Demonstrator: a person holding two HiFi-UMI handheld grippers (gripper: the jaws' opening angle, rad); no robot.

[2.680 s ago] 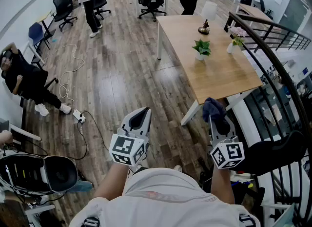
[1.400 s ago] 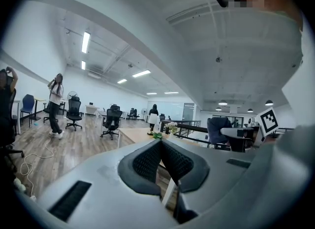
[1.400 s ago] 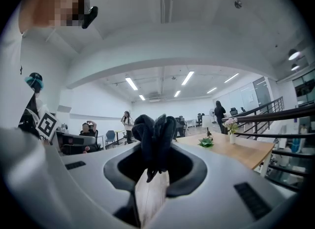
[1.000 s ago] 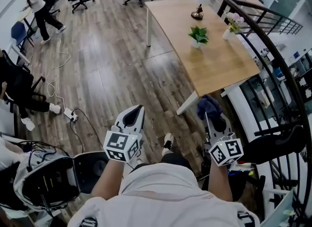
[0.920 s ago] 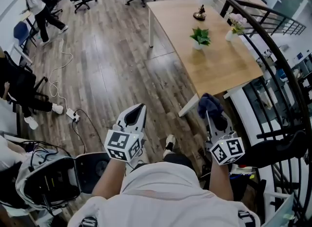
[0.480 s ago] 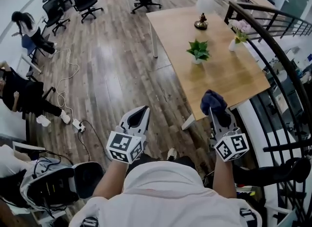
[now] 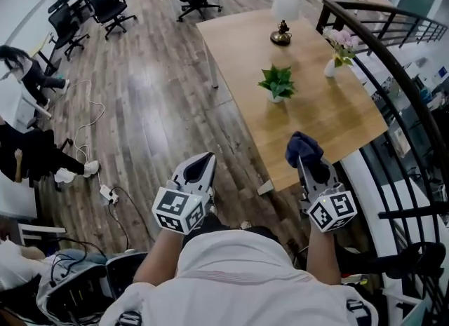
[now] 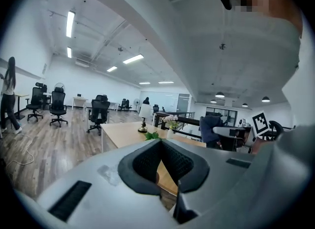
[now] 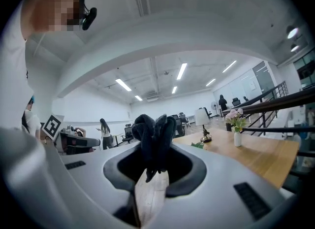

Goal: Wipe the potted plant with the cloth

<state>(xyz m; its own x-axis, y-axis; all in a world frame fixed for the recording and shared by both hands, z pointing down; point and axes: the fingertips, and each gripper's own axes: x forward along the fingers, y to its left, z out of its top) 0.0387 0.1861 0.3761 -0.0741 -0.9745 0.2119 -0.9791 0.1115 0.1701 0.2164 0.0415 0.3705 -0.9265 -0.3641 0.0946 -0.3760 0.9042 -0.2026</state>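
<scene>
One desk (image 7: pixel 319 118) carried one potted plant (image 7: pixel 275 83), one vase of flowers (image 7: pixel 335 52) and one lamp (image 7: pixel 283 15). There were two grippers, the left gripper (image 7: pixel 203 160) and the right gripper (image 7: pixel 307 166), and one cloth (image 7: pixel 300 146).

I see table (image 7: pixel 330 118) ahead-right | potted plant (image 7: pixel 276 83) on its middle | lamp (image 7: pixel 283 9) behind plant | flower vase (image 7: pixel 330 67) right of plant | cloth (image 7: pixel 303 146) in right gripper (image 7: pixel 303 158) over near edge | left gripper (image 7: pixel 203 160) left of table
</scene>
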